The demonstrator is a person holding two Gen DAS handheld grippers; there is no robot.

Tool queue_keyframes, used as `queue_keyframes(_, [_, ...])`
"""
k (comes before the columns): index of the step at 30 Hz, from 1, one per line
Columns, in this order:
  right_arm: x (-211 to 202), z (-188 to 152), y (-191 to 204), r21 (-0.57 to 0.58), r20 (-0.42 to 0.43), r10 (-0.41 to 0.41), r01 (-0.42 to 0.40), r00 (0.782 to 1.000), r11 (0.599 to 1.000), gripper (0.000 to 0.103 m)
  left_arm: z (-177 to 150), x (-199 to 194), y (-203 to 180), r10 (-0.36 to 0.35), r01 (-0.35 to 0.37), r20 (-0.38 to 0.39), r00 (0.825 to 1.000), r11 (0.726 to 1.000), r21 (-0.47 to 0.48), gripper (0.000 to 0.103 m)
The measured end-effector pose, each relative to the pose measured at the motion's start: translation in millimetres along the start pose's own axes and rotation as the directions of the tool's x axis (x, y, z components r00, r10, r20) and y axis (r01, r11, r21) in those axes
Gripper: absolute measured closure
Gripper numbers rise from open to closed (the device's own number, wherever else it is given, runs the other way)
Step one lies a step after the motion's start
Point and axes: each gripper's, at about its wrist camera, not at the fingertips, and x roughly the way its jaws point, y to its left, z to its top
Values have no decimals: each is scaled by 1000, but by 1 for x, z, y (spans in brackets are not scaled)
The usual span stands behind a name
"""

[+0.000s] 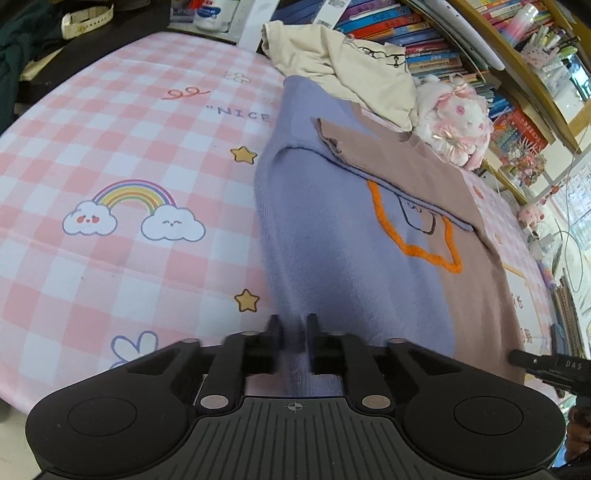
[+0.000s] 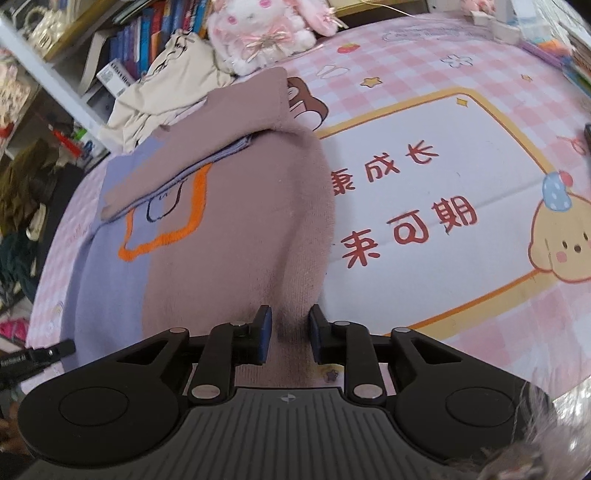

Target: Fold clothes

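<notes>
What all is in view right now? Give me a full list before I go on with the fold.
sweater: one, lilac and mauve-brown with an orange outline motif, lying across the mat, sleeves folded over the chest
cream garment: one, crumpled, beyond the sweater by the books
plush bunny: one, white and pink, far edge of the mat
table mat: one, pink-and-white check with rainbow, clouds and stars
books: many, mixed colours, on shelves behind
wristwatch: one, cream strap, far left corner
left gripper: black, jaws shut on the sweater's lilac hem
right gripper: black with blue pads, jaws either side of the mauve-brown hem
</notes>
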Motion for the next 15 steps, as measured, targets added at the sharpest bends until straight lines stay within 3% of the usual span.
queue_keyframes(3, [0,0,0,-3,6,-12,12,1000,1000,92,0,-3,-5,17,-18,13,1000,999,32,99])
queue_keyframes(6, [-15,0,13,-70,63,19,-14,998,997,92,1,-15,-25,31,-40,67,997,989,139,99])
queue_keyframes(9, [-26,4,19,-109,82,69,-60,994,992,92,3,-19,-29,8,-17,53,999,985,174,97])
queue_keyframes(15, [-8,3,-5,30,-25,36,-35,999,999,87,1,-8,9,-69,68,-40,997,997,-40,91])
